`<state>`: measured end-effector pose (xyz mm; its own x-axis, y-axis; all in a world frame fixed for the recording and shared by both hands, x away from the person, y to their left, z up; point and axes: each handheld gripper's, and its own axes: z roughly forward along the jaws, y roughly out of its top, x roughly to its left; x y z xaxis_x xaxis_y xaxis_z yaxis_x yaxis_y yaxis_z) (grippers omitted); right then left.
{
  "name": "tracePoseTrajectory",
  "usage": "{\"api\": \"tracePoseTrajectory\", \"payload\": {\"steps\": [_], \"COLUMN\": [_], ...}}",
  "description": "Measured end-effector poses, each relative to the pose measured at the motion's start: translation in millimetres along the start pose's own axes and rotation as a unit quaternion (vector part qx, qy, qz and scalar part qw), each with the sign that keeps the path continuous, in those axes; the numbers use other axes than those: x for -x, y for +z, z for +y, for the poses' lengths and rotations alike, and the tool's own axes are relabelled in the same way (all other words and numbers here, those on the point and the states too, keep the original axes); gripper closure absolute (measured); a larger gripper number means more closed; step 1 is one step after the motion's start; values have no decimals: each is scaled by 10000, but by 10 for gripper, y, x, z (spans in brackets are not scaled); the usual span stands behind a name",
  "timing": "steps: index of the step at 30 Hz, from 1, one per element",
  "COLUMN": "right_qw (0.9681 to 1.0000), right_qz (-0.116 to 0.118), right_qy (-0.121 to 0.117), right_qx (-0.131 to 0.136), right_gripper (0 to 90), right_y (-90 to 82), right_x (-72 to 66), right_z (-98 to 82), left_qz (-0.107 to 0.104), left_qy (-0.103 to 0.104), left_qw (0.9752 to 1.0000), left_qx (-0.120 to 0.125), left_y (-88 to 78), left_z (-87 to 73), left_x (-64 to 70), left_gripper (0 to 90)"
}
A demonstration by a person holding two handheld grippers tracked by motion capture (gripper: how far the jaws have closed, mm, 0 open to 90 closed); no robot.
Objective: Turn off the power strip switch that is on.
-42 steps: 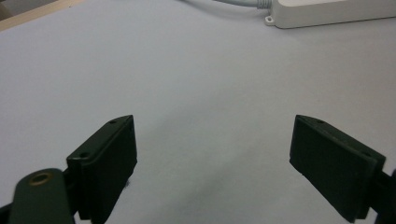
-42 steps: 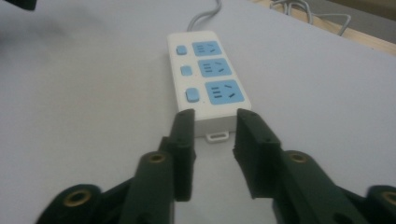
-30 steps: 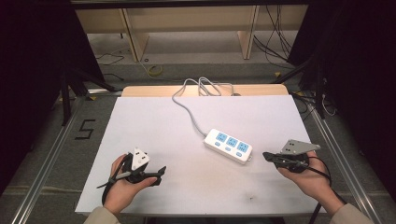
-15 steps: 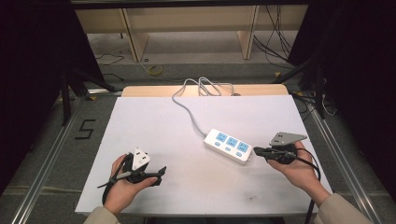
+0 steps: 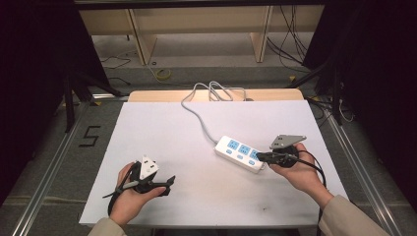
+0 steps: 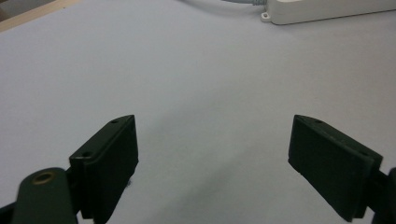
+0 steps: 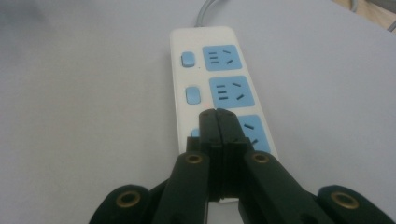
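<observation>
Our right gripper (image 7: 217, 112) with jaws clenched empty over the near end of the white power strip (image 5: 242, 153), strip lying right of centre on the tabletop (image 5: 162, 128), our left gripper (image 6: 215, 163) jaws released wide, well apart from it

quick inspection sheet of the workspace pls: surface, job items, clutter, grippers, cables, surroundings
Surface: white tabletop, faint scuffs near the front edge.
Job's things: white power strip with three blue sockets and blue switches, lying flat.
Clutter: nothing seen.
Grippers: left gripper open, nothing between the jaws; right gripper shut, tips over the strip's near end, contact unclear.
Cables: strip's grey cord runs to the far edge and loops there.
Surroundings: wooden shelving, floor wires, a "5" floor mark.
</observation>
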<state>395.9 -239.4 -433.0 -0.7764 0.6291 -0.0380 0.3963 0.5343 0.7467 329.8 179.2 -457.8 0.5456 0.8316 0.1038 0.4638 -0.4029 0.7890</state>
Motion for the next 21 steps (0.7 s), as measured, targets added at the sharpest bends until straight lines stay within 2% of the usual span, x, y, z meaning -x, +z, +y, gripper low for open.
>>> {"api": "tracePoseTrajectory", "payload": {"steps": [21], "right_qw": [9995], "right_qz": [147], "right_qy": [-66], "right_qx": [-254], "right_gripper": [900], "right_y": [283], "right_x": [-46], "right_z": [237], "left_qz": [-16], "left_qy": [-1], "left_qw": [10000], "left_qx": [28], "left_y": [0], "left_z": [4], "left_x": [9], "left_gripper": [156]}}
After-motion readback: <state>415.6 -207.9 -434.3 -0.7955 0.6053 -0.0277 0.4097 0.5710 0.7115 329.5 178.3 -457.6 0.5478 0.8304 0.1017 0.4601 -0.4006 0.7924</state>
